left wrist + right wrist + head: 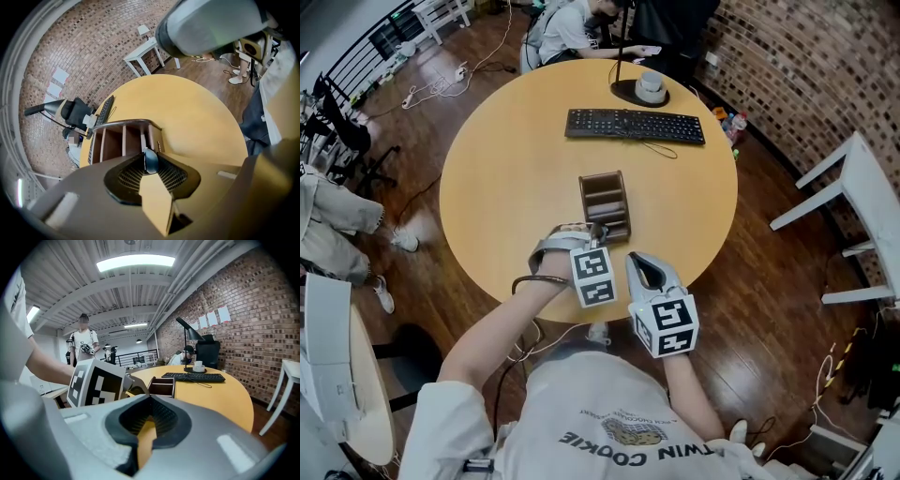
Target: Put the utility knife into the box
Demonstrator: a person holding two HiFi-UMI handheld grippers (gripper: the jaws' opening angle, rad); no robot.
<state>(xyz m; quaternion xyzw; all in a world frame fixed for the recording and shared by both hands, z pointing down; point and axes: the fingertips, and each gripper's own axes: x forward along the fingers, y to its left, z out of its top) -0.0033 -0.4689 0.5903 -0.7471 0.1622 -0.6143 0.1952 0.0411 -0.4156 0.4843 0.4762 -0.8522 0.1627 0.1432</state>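
Left claw point(591, 234) is tipped steeply down over the near end of the brown box point(605, 202); it's pinching the rounded grey butt of the utility knife point(151, 161), tips snug against it on both sides as far as I can see; the rest of the knife runs down into the box's nearest compartment, the narrow slot at the end closest to the person, so it's standing in there with just the butt poking up between the tips. Right claw point(645, 269) hangs just to the right of the left one, over the near edge of the counter point(506, 178); its tips are spread a little and it's empty, only counter showing through the gap. The box sits roughly mid-counter, clear of everything else; a black keyboard point(635, 125) lies beyond it on the far side; past that there's a desk lamp point(626, 92) with a white cup point(651, 86) parked on its base.
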